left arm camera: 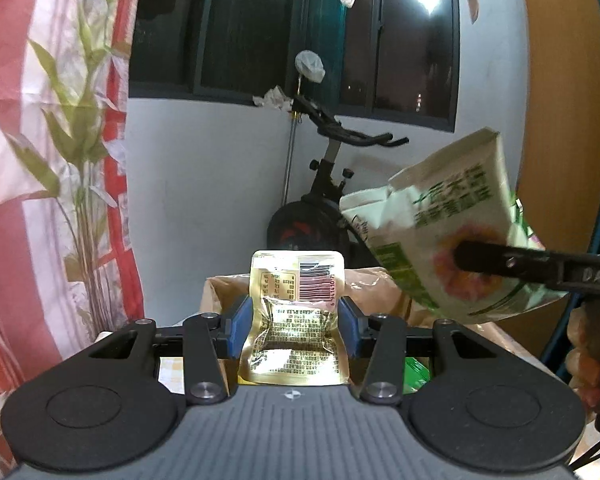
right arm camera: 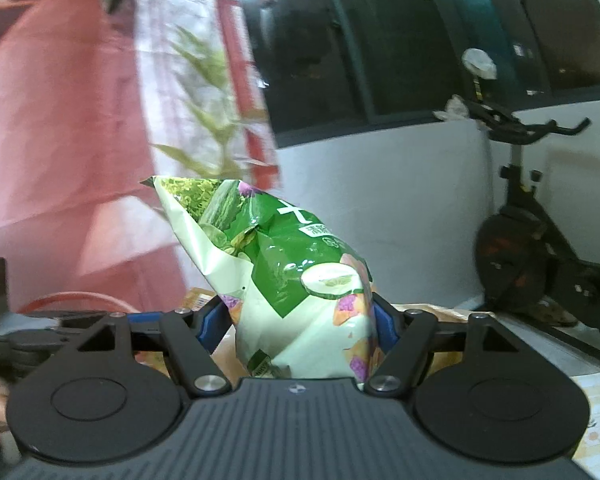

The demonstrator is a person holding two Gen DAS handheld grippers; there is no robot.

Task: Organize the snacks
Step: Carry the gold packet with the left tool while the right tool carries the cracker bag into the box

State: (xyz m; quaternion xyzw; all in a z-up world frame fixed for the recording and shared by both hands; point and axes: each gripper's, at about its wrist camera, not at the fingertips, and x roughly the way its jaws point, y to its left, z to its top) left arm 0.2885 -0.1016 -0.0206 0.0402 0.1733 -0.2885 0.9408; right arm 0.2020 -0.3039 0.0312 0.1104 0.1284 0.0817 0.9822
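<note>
My left gripper (left arm camera: pixel 295 326) is shut on a small gold foil snack pouch (left arm camera: pixel 296 312) with a barcode, held upright between the blue pads above a brown paper bag (left arm camera: pixel 376 284). My right gripper (right arm camera: pixel 300 320) is shut on a green and white chip bag (right arm camera: pixel 284 264) that stands up and leans left. The same chip bag also shows in the left wrist view (left arm camera: pixel 452 220), at the right, held high by a black finger of the right gripper (left arm camera: pixel 500 260).
An exercise bike (left arm camera: pixel 332 184) stands against the white wall under a dark window; it also shows in the right wrist view (right arm camera: pixel 540 240). A red and white floral curtain (left arm camera: pixel 52 160) hangs at the left. A yellow patterned tablecloth (right arm camera: pixel 596 412) lies at the lower right.
</note>
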